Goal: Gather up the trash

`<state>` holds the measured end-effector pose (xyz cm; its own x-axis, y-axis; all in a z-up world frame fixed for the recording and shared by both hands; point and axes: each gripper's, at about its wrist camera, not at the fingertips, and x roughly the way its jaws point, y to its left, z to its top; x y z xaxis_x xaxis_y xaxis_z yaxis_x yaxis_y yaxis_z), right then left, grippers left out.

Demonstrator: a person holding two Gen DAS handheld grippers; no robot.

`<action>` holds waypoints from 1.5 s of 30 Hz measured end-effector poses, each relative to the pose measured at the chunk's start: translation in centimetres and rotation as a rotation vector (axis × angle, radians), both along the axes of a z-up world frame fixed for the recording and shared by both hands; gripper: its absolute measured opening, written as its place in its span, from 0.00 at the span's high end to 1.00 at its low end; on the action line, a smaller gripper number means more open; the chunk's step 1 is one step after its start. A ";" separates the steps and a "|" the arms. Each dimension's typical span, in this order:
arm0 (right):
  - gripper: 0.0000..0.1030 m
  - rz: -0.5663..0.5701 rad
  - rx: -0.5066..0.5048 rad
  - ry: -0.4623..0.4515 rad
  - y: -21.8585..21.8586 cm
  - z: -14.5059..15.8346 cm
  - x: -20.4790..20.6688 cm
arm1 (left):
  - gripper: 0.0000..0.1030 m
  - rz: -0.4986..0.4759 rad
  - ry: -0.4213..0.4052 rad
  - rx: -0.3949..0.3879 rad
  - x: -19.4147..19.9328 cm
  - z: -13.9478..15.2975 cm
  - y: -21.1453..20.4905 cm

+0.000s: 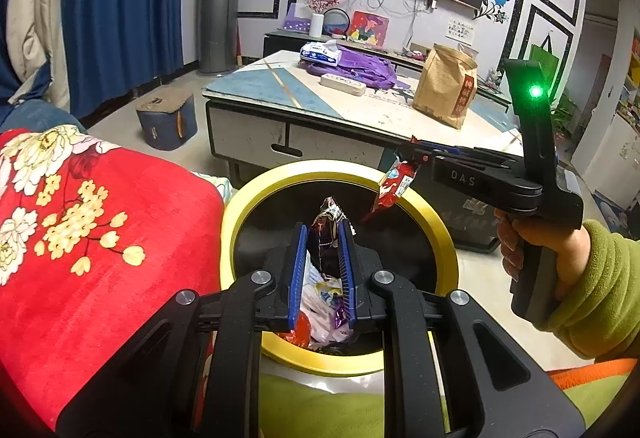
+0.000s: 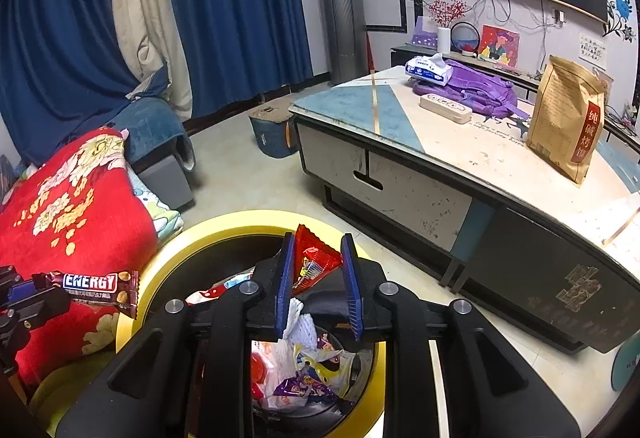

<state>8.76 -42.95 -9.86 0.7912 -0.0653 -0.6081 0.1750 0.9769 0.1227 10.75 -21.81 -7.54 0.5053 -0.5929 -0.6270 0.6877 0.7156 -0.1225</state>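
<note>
A yellow-rimmed black bin (image 1: 256, 190) sits on the floor below both grippers, with several wrappers (image 1: 324, 302) inside. My left gripper (image 1: 323, 228) is shut on a brown energy bar wrapper (image 1: 329, 216), held over the bin's opening. In the right wrist view the left gripper (image 2: 34, 284) enters from the left, and its bar (image 2: 96, 284) hangs by the bin's rim (image 2: 224, 226). My right gripper (image 2: 318, 240) is shut on a crumpled red wrapper (image 2: 314, 258) above the bin's far side. In the left wrist view that red wrapper (image 1: 394, 188) dangles from the right gripper (image 1: 414, 152).
A low coffee table (image 1: 280, 86) stands just behind the bin, bearing a brown paper bag (image 1: 444, 86), a purple backpack (image 1: 360, 68) and a tissue pack (image 1: 320, 54). A red floral blanket (image 1: 100, 218) lies left of the bin. A hand in a green sleeve (image 1: 592, 278) holds the right gripper.
</note>
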 end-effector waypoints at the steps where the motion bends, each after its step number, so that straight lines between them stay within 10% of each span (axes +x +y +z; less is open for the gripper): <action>1: 0.78 0.000 0.003 0.002 0.0 -0.1 0.0 | 0.90 -0.001 0.001 0.001 0.0 0.0 0.0; 11: 0.75 0.021 0.030 0.019 0.3 -0.2 0.3 | 0.90 -0.001 0.025 0.019 0.8 -0.3 -0.8; 28: 0.32 0.047 0.061 -0.004 1.0 0.9 -1.0 | 0.11 0.092 0.041 -0.006 1.3 0.4 1.2; 45: 0.06 0.155 0.046 -0.078 6.2 3.6 -3.2 | 0.11 0.355 -0.074 -0.012 -0.1 3.4 7.8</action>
<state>5.55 -36.73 -6.24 0.8342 0.0878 -0.5444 0.0108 0.9845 0.1753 10.67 -13.99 -4.19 0.7245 -0.3796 -0.5754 0.4043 0.9101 -0.0914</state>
